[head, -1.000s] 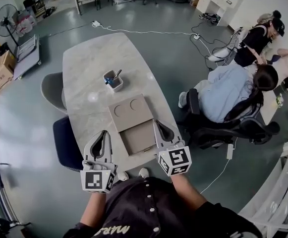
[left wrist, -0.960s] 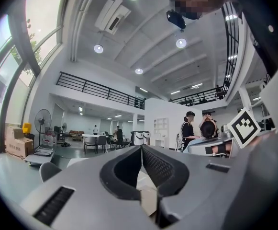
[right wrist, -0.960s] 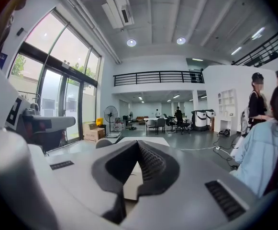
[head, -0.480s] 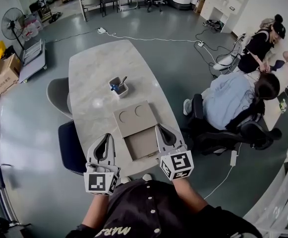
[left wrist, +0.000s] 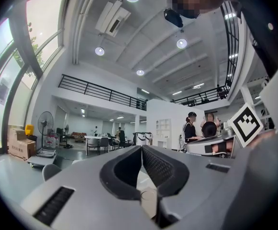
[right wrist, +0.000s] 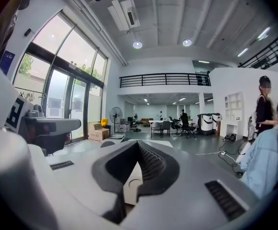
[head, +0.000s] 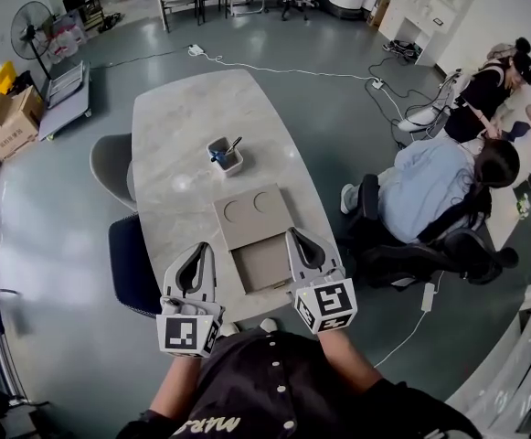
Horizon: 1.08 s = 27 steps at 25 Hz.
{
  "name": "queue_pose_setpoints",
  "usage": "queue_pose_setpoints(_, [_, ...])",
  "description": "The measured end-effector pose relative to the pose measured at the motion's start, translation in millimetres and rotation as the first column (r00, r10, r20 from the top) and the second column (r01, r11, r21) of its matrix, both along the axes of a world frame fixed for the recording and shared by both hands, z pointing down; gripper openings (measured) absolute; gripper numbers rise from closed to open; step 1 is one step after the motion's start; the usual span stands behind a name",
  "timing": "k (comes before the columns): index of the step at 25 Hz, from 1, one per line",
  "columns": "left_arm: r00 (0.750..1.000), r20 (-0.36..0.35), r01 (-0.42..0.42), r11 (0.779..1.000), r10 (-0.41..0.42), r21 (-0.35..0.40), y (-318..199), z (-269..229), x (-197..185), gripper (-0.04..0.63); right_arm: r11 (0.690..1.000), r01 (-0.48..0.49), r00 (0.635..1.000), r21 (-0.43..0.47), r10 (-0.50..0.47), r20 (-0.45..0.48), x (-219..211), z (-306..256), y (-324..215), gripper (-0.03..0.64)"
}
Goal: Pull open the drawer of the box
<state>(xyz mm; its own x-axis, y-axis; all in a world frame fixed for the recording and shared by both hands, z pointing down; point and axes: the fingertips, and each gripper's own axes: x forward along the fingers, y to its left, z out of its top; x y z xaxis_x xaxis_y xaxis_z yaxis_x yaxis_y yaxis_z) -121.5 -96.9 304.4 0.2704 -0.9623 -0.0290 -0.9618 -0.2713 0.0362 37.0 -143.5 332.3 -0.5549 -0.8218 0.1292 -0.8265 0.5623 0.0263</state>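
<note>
Against the picture a second earlier, the whole scene sits slightly lower and further right in the head view. The things themselves keep their places relative to one another. The drawer is pulled out to about the same extent, and both tongs flank it as before.

The box lies flat on the near half of the pale marbled counter. Its lid shows two round recesses. The drawer stands open toward the person, reaching near the counter's near edge, and its tray looks bare.

The left tongs hover just left of the drawer, the right tongs just beside its right edge. In the left gripper view the left tongs have their tips pressed together with nothing between them. The right gripper view shows the right tongs likewise closed and empty, with the box top below them.

A white cup holding pens stands beyond the box, apart from it.

The only clear markings are black-and-white square codes on the left cube and the right cube. White lettering on the person's dark shirt is cut off and unreadable.
</note>
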Motion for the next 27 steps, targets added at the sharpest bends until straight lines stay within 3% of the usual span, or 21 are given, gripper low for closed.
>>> queue_pose_setpoints(27, [1.000, -0.008, 0.008, 1.000, -0.008, -0.010, 3.8, 4.1, -3.0, 0.018, 1.000, 0.012, 1.000, -0.016, -0.012, 0.029, -3.4, -4.5, 5.4, -0.003])
